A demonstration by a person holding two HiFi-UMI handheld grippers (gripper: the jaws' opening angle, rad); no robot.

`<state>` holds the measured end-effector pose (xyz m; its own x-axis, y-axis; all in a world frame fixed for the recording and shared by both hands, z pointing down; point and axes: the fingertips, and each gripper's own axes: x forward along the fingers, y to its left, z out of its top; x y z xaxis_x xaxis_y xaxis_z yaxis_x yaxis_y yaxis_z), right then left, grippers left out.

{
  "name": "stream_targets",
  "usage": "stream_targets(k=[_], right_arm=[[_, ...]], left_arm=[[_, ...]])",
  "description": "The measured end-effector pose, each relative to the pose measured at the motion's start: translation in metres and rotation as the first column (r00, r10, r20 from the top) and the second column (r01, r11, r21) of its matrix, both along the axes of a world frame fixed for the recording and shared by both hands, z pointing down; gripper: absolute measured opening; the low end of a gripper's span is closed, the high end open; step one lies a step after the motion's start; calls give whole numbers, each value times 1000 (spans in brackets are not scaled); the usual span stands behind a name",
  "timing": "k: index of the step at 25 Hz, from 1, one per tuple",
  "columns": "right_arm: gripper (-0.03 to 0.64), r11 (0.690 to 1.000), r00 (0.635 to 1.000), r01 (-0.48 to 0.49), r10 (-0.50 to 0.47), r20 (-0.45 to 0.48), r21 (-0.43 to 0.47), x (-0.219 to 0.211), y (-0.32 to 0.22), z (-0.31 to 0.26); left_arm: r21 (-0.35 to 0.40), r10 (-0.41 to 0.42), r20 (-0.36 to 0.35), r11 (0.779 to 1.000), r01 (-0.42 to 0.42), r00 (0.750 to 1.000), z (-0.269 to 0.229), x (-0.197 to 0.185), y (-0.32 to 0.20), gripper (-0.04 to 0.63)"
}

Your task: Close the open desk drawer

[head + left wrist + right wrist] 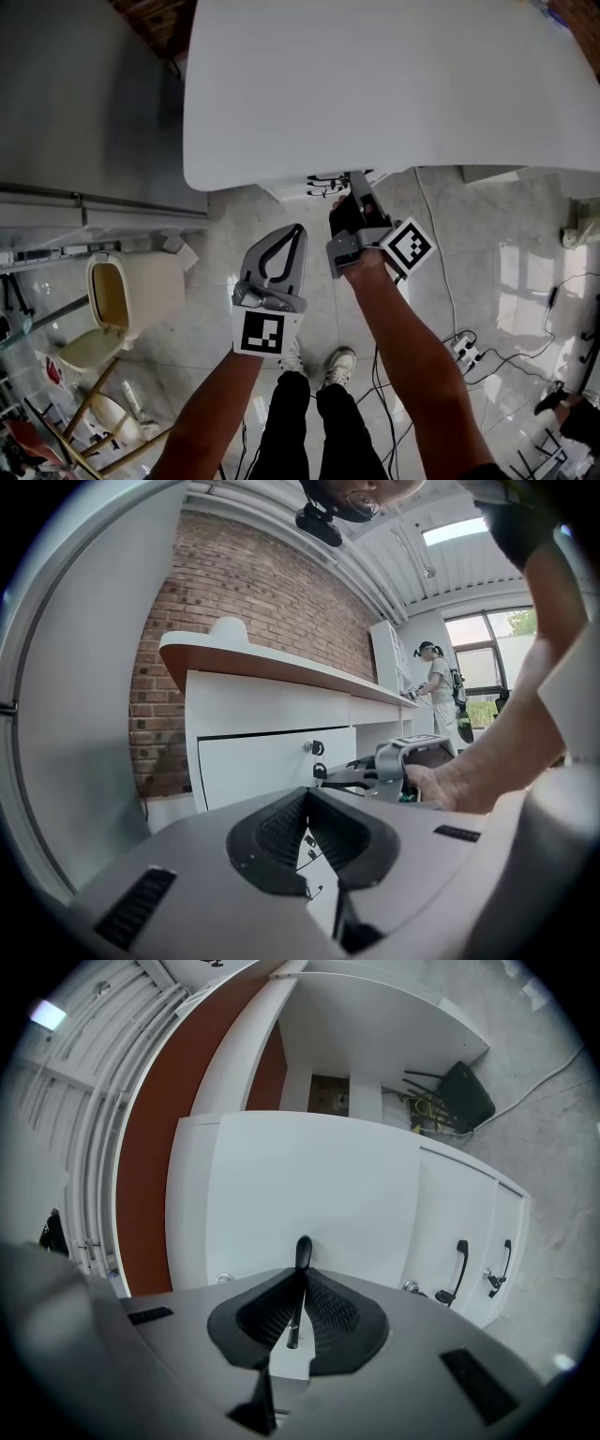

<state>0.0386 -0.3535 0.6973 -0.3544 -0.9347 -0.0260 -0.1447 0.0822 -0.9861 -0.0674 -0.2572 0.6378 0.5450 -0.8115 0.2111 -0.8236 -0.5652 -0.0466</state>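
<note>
Grips the black handle [303,1251] in the clenched right gripper [300,1283], bar along the jaw slit, drawer front [309,1185] straight ahead (left gripper [307,797] pinched together, empty, farther back).

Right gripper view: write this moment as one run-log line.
right gripper: shut on drawer handle | left gripper: shut, empty

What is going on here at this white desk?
A person stands at a white desk with a gripper in each hand. The right gripper is shut on the black drawer handle of a white drawer front. The left gripper hangs free beside it, shut and empty. How far out the drawer stands is unclear.
</note>
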Motion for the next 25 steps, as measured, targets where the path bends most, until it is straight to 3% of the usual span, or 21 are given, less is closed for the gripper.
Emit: stream_targets(k=[14, 25], right_arm=[[46, 1000, 999, -15, 15, 30, 7, -5, -19, -2], [48, 999, 996, -35, 36, 80, -8, -3, -9, -1]], left_arm=[[9, -10, 10, 1000, 10, 1000, -1, -11, 0, 6], [-31, -46, -42, 999, 45, 998, -5, -14, 19, 6]])
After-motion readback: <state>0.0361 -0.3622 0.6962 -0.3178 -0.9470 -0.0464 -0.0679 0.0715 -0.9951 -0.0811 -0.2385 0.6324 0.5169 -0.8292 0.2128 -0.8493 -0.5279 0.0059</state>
